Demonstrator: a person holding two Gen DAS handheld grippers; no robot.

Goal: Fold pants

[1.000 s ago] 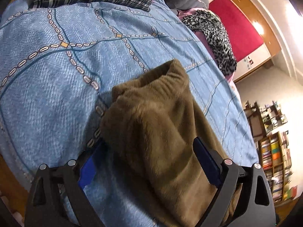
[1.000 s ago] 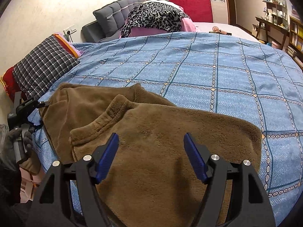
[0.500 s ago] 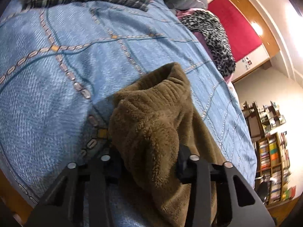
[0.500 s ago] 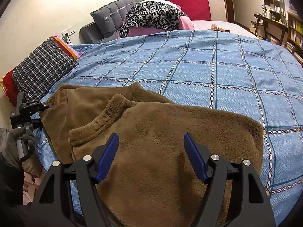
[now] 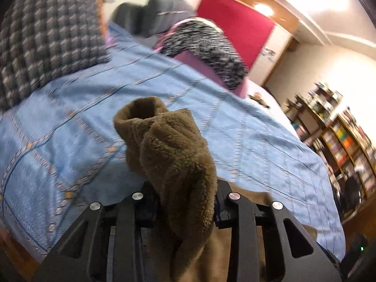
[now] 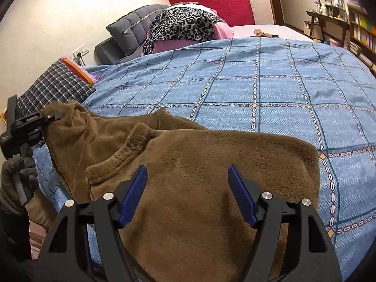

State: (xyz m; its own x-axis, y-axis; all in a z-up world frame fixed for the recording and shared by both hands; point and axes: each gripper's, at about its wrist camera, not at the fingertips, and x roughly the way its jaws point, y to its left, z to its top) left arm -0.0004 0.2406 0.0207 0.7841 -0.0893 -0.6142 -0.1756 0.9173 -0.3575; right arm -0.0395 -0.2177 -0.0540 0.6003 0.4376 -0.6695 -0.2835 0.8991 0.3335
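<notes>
We see brown fleece pants (image 6: 199, 164) spread on a bed's blue checked bedspread (image 6: 270, 89). Our left claw (image 5: 186, 199), whose jaws have just been closing, pinches a bunched cuff of the pants, raised off the bedspread. Our right claw (image 6: 188, 190) hovers above the pants with jaws apart, gripping nothing.

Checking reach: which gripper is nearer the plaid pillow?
Left. The left gripper, shut on the brown fleece pants, is just below the plaid pillow; the right gripper hovers open mid-pants, farther away.
</notes>
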